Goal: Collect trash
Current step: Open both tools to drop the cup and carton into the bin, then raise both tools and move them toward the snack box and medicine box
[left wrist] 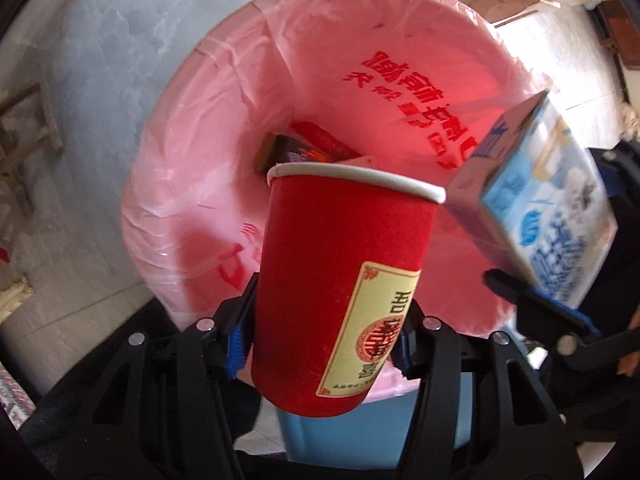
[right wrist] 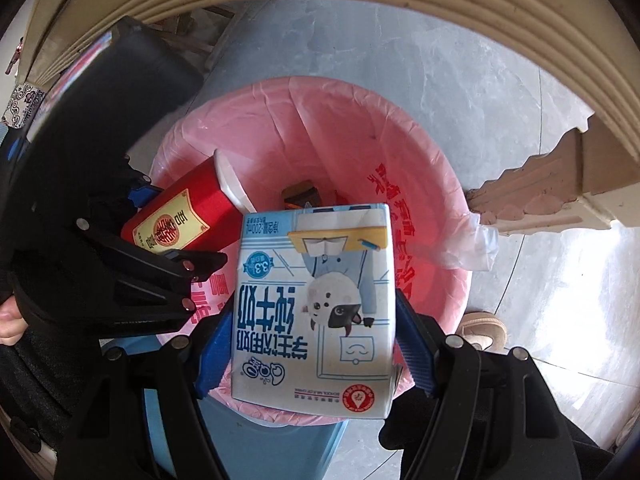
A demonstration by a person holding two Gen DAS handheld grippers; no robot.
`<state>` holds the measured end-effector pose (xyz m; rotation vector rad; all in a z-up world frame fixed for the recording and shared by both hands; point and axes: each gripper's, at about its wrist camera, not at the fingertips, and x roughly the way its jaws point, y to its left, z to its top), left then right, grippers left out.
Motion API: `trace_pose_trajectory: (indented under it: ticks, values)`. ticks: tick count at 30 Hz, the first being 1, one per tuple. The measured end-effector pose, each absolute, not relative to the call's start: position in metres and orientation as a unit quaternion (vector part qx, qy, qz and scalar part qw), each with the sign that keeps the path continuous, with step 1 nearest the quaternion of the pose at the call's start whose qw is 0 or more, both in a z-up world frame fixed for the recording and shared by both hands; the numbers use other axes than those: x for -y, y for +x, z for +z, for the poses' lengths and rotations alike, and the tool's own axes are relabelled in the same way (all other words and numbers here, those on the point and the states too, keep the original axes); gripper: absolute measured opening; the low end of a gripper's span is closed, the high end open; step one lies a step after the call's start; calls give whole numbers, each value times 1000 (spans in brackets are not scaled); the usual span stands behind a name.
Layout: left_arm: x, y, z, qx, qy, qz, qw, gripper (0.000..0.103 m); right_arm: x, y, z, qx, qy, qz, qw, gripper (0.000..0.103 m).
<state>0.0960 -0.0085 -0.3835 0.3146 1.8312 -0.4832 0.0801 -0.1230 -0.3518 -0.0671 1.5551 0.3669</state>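
Grey tiled floor (right wrist: pixel 460 92) carries a bin with a pink bag (left wrist: pixel 192 184). Over its near rim, left tongs (left wrist: pixel 324 334) clamp a red paper cup (left wrist: pixel 340 280) and right tongs (right wrist: pixel 310 350) clamp a milk carton (right wrist: pixel 316 304), probably ready for dropping. Only the left view shows wrappers (left wrist: pixel 296 148) clearly, deep inside.

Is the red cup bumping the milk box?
Cannot tell. In both wrist views the red cup and milk box overlap, with no plain gap or contact.

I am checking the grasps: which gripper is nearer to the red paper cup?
Left. The left gripper grips the red paper cup; the right gripper holds the milk carton beside it.
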Motion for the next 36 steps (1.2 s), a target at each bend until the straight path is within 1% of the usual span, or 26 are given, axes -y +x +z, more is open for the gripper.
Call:
trace_pose_trajectory:
  ticks: [7,8,9,10,11,30,33,36]
  values:
    - [11,97,-388,-785,155,-193,568,55,123,84,-361,-706,-34,159,690,72]
    - [11,98,-389,-786,155,-190,567,56,123,85,-361,-706,-34,158,689,73]
    - [11,99,-390,-786,160,-187,566,64,123,86,-361,-707,-35,158,689,75]
    - [12,99,-391,-785,165,-185,568,68,123,85,-363,-707,-36,158,689,78]
    - [12,98,-391,-783,168,-185,569,70,122,86,-362,-705,-37,156,691,79]
    - [13,99,-377,-770,175,-178,587,71,118,81,-357,-697,-47,148,700,79]
    - [12,97,-365,-768,168,-177,592,71,119,79,-348,-692,-42,150,705,79]
    - [6,91,-335,-760,142,-187,606,71,123,72,-321,-680,-29,154,716,79]
